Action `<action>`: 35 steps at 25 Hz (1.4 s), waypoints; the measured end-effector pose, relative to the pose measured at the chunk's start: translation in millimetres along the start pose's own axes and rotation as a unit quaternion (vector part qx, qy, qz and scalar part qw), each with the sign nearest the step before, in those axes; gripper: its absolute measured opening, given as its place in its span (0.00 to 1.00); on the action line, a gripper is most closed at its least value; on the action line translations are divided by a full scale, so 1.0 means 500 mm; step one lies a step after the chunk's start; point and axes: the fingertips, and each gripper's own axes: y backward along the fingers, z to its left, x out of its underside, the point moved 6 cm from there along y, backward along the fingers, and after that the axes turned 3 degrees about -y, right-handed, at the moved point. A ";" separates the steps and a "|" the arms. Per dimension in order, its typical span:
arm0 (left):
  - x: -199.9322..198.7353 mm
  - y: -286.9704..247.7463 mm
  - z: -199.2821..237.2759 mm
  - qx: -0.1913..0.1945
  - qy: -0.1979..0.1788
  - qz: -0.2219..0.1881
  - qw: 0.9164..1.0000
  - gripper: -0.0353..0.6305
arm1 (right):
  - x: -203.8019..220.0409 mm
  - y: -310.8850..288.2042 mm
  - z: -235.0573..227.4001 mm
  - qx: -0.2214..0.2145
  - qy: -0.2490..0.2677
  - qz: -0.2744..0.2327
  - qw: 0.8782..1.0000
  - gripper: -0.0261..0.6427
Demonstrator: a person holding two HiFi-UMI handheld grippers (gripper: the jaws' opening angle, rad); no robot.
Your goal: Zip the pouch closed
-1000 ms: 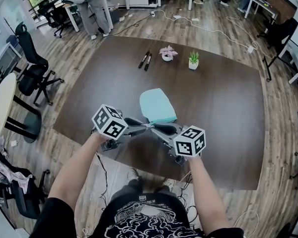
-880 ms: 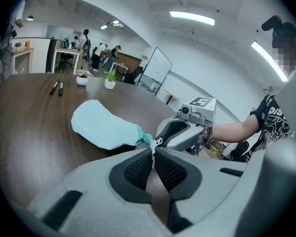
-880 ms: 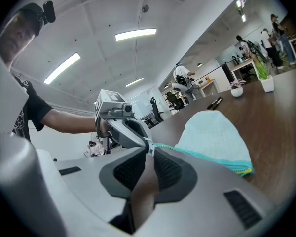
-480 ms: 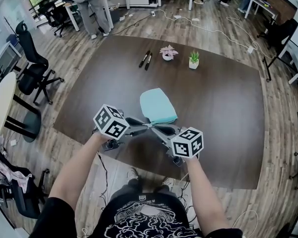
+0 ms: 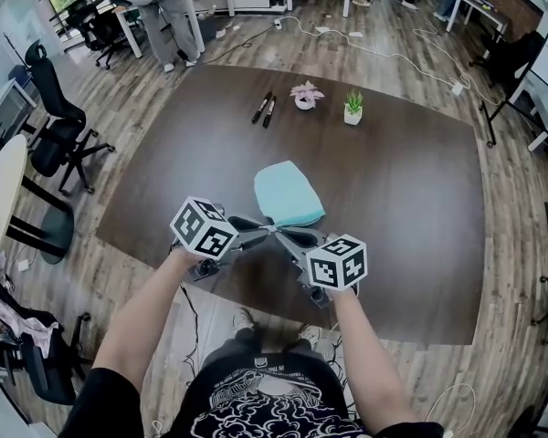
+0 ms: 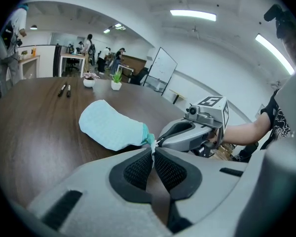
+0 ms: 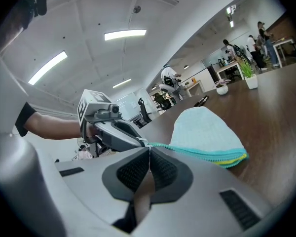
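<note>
While pouch [image 5: 289, 194] lies ctr, markers [image 5: 261, 108], plants [image 5: 353, 108] beyond

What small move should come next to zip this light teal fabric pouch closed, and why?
Probably draw the right gripper sideways along the zip, away from the left gripper. Both grippers' jaws are shut at one corner of the light teal fabric pouch, the right on the zip's near end, and yellow lining shows at its far end.
</note>
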 end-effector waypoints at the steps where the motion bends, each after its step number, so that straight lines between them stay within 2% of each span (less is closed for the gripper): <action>1: 0.003 -0.001 0.000 -0.007 0.002 -0.002 1.000 0.09 | 0.002 -0.002 0.001 0.009 0.000 0.000 1.000 0.04; 6: 0.018 -0.001 0.004 -0.023 0.018 -0.004 1.000 0.09 | 0.010 -0.013 0.006 0.040 0.013 0.011 0.999 0.04; 15: 0.029 0.018 0.009 -0.023 0.018 -0.006 1.000 0.09 | 0.010 -0.026 0.016 0.031 0.014 0.009 0.999 0.04; 35: 0.046 0.035 0.023 -0.029 0.023 0.004 0.999 0.09 | 0.015 -0.036 0.009 0.042 0.015 0.020 0.999 0.04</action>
